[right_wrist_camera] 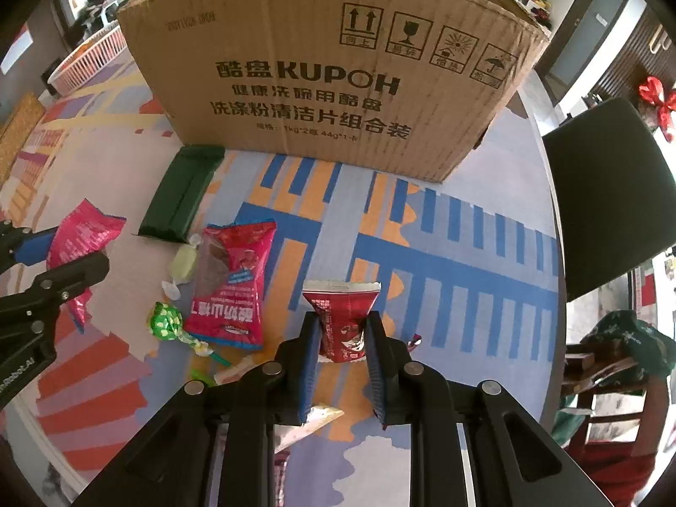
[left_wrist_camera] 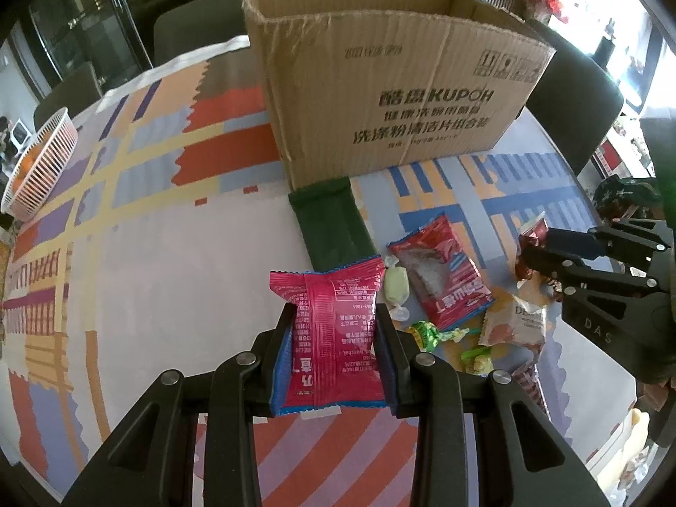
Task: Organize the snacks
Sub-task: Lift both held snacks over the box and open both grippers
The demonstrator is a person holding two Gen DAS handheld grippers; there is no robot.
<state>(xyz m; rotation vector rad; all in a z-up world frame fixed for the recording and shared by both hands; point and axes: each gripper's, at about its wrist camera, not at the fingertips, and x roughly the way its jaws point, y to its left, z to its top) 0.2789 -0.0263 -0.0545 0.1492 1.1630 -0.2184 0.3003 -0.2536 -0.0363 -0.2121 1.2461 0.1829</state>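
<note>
Through my left camera, my left gripper (left_wrist_camera: 333,350) is clamped on a pink packet (left_wrist_camera: 329,333), lifted above the tablecloth (left_wrist_camera: 169,253) in front of the box (left_wrist_camera: 380,84). Through my right camera, my right gripper (right_wrist_camera: 342,346) pinches a small red packet (right_wrist_camera: 342,321) tight, before the box (right_wrist_camera: 329,76); a red bag (right_wrist_camera: 232,287), lollipop (right_wrist_camera: 165,321) and green pack (right_wrist_camera: 181,194) lie left.

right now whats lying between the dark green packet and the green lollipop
A pale green wrapped candy lies between the dark green packet and the green lollipop, clearest in the right wrist view.
</note>
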